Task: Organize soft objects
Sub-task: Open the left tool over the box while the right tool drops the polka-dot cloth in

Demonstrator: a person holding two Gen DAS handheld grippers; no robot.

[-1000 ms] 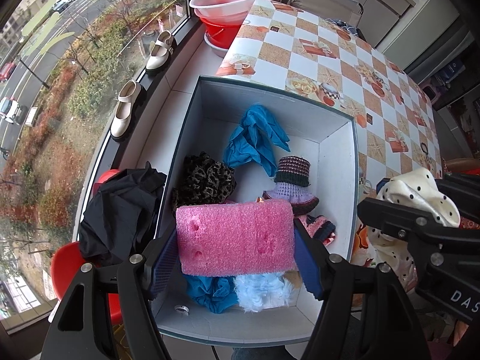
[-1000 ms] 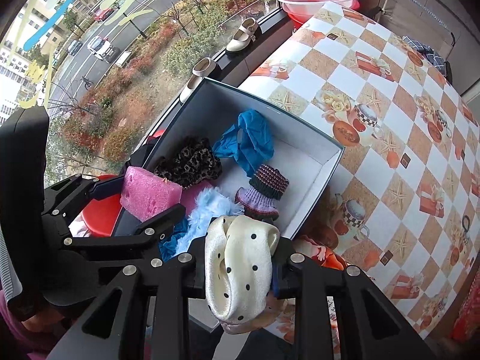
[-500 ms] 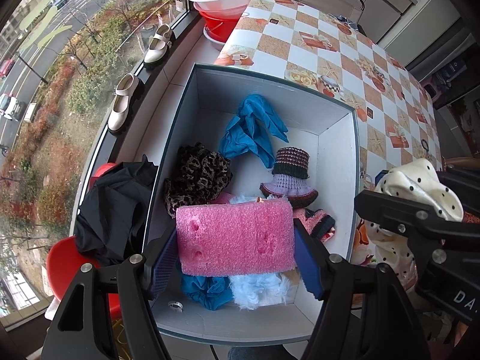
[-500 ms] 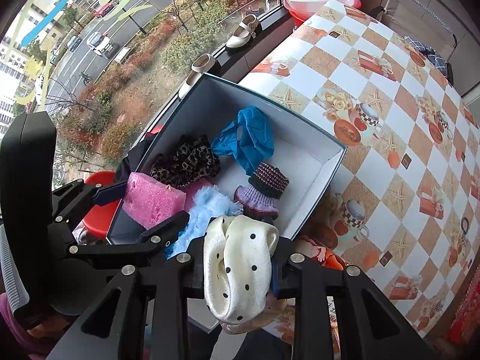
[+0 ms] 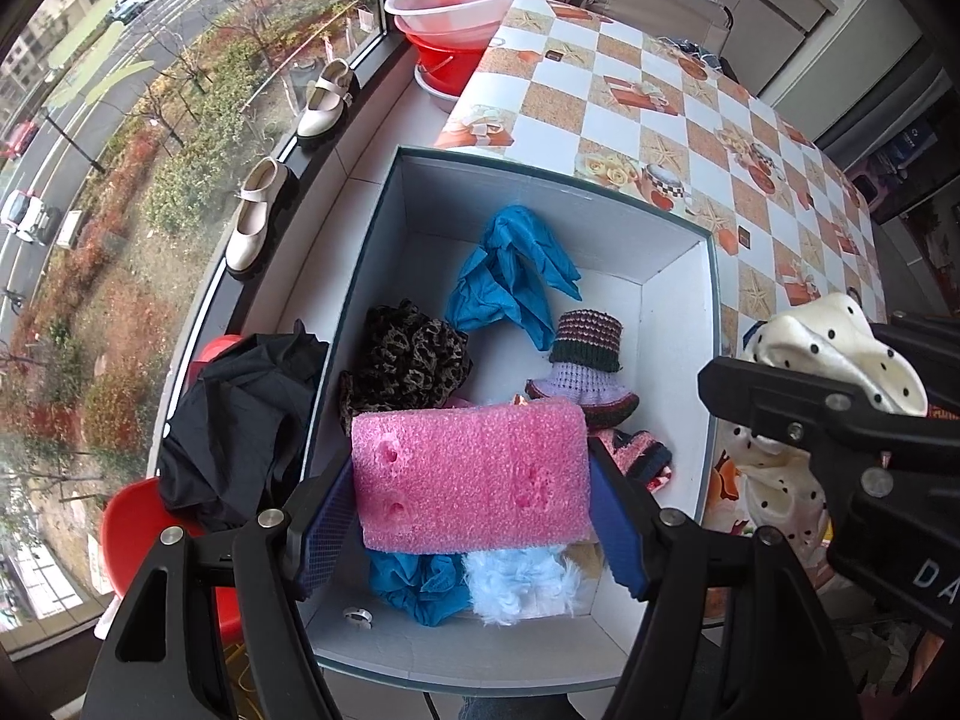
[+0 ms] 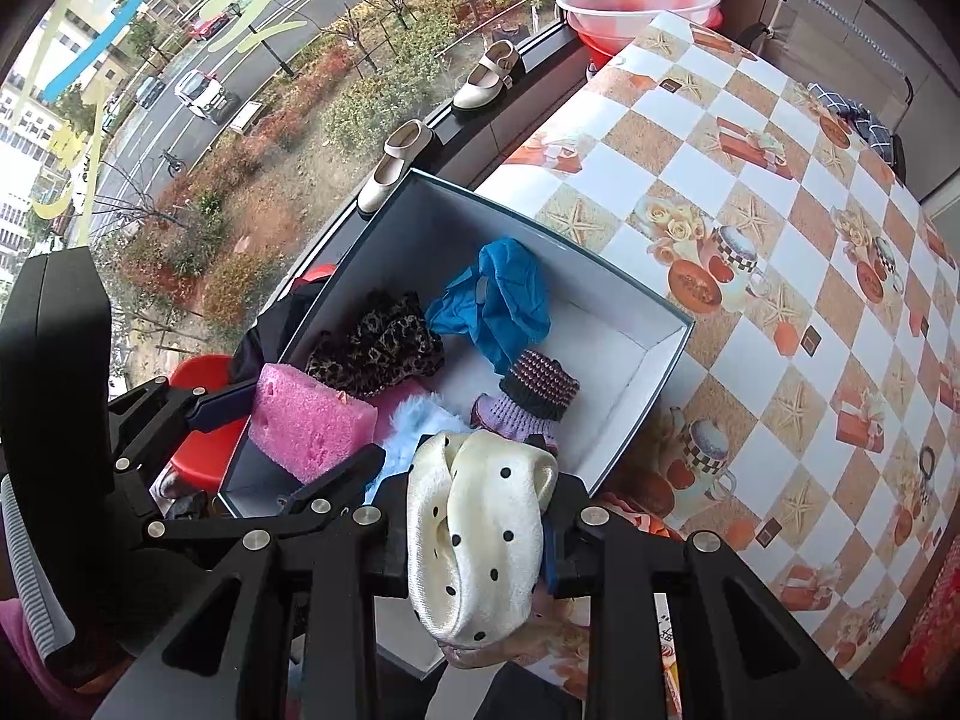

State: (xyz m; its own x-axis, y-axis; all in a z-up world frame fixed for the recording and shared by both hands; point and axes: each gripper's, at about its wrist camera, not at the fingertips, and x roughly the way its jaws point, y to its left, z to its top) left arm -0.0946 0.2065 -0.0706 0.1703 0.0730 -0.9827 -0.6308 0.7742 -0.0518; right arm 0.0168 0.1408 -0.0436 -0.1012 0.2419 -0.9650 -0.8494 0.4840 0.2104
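My left gripper (image 5: pixel 471 504) is shut on a pink foam sponge (image 5: pixel 471 477), held above the near end of an open white box (image 5: pixel 678 300). My right gripper (image 6: pixel 480 534) is shut on a cream polka-dot cloth (image 6: pixel 474 534), held just right of the box's near corner. In the left wrist view that cloth (image 5: pixel 840 354) hangs beside the box's right wall. Inside the box lie a blue cloth (image 5: pixel 510 276), a leopard-print scrunchie (image 5: pixel 408 360), a knitted purple piece (image 5: pixel 585 366), a light-blue fluffy piece (image 5: pixel 522 585) and another blue cloth (image 5: pixel 417 585).
The box sits at the edge of a table with a checkered patterned cover (image 6: pixel 780 228). A black garment (image 5: pixel 240 426) lies over a red chair (image 5: pixel 132 522) to the left. Two cream shoes (image 5: pixel 255 216) stand on the window sill. Red and white basins (image 5: pixel 465 0) stand at the far end.
Both grippers keep their holds; the box and its contents have shifted only slightly in the views.
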